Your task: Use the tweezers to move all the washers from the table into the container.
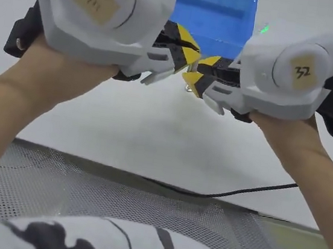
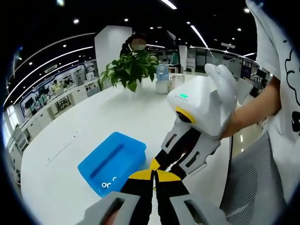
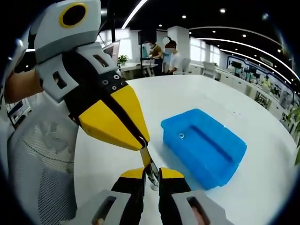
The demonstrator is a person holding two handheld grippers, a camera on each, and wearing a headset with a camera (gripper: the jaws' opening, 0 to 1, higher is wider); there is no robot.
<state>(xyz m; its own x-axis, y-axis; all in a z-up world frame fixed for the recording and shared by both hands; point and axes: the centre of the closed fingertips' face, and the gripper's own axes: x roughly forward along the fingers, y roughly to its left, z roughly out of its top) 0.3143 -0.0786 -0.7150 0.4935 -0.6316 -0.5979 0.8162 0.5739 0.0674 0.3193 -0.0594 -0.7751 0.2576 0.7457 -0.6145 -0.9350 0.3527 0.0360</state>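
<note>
White and glossy, the surface [image 3: 211,96] carries a blue plastic container [image 3: 206,145], a shallow rectangular tub with small pale ring washers [image 2: 108,183] lying inside. Beside it, the left hand-held gripper [image 3: 142,139] pinches thin steel tweezers [image 3: 148,161]. The right hand-held gripper [image 3: 151,177] sits narrow around their tips; I can't tell if it grips. Looks like the tool is being settled, and next comes finding a loose washer.
</note>
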